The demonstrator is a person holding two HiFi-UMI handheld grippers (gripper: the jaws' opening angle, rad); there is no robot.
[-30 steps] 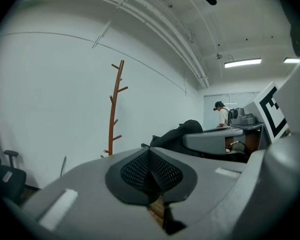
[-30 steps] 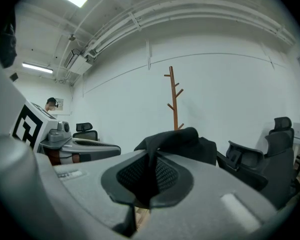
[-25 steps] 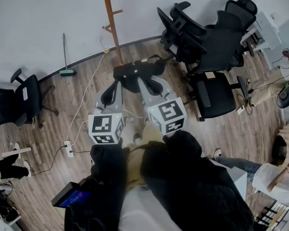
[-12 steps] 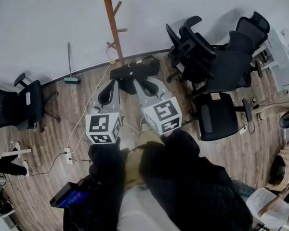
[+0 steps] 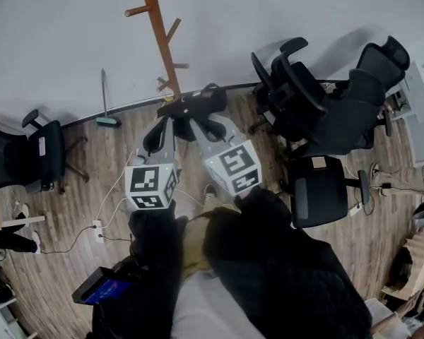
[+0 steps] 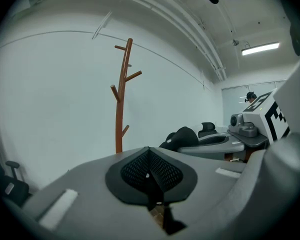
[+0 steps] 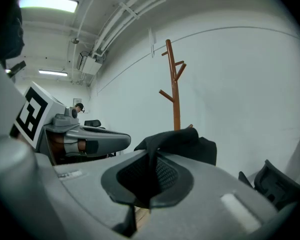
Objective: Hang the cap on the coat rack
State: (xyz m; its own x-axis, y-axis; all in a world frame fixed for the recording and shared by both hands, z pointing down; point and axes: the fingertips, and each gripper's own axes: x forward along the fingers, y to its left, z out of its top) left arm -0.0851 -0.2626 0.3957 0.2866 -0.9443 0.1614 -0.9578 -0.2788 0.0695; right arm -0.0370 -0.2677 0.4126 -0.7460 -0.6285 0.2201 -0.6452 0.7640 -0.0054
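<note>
Cap [image 5: 194, 104] has advanced toward coat rack [image 5: 161, 37], upper centre. Right gripper [image 7: 147, 176] jaws clamp the cap; left gripper [image 6: 149, 171] jaws together, empty. Hanging remains.

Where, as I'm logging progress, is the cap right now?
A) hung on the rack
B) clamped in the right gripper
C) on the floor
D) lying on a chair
B: the right gripper view shows the black cap pinched in the right gripper's shut jaws, with the rack bare beyond it.
</note>
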